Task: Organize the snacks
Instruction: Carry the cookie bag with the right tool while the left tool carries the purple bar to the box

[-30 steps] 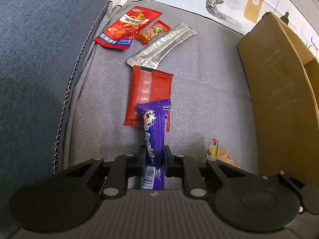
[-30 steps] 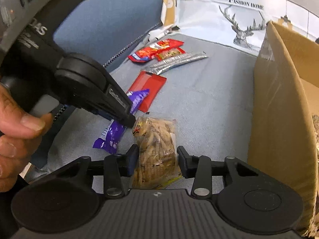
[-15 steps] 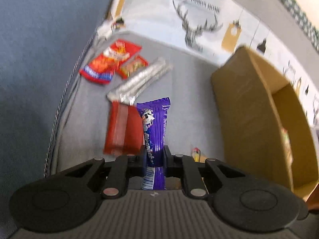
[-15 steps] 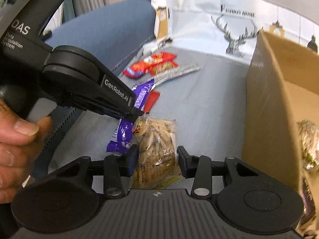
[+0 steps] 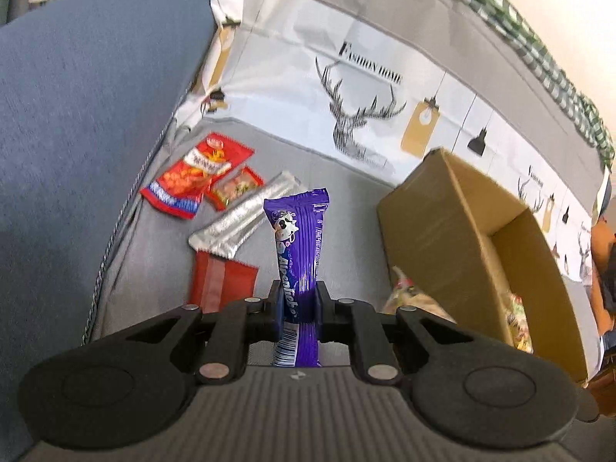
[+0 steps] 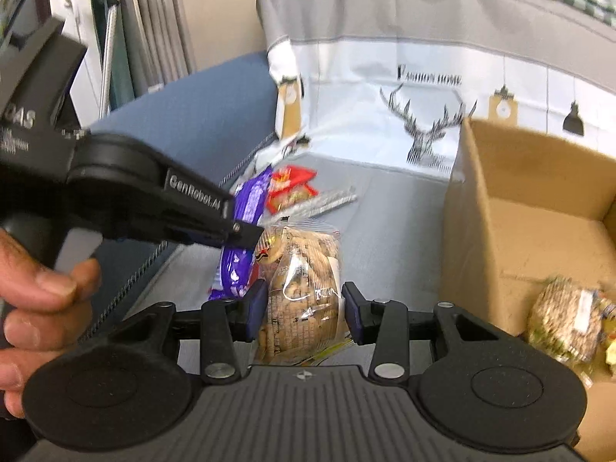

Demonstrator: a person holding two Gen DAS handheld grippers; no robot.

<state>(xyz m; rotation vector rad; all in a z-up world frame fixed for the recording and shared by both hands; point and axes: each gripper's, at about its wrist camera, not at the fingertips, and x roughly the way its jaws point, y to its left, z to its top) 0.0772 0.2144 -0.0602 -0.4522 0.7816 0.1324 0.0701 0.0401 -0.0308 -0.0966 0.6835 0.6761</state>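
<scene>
Your left gripper (image 5: 298, 304) has its fingers squeezed tight on the long purple candy wrapper (image 5: 298, 246), and your right gripper (image 6: 304, 313) holds the clear bag of brown biscuits (image 6: 302, 288), both up off the grey sofa seat (image 5: 346, 211). The two snacks are very close, so they could bump and slip out. Go slowly to the open brown cardboard box (image 6: 531, 208), or a snack may hit its wall and fall outside.

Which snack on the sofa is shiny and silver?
The long silver packet. It lies flat between the red packets: the printed ones beyond it, the plain red one nearer. No other snack is silver.
</scene>
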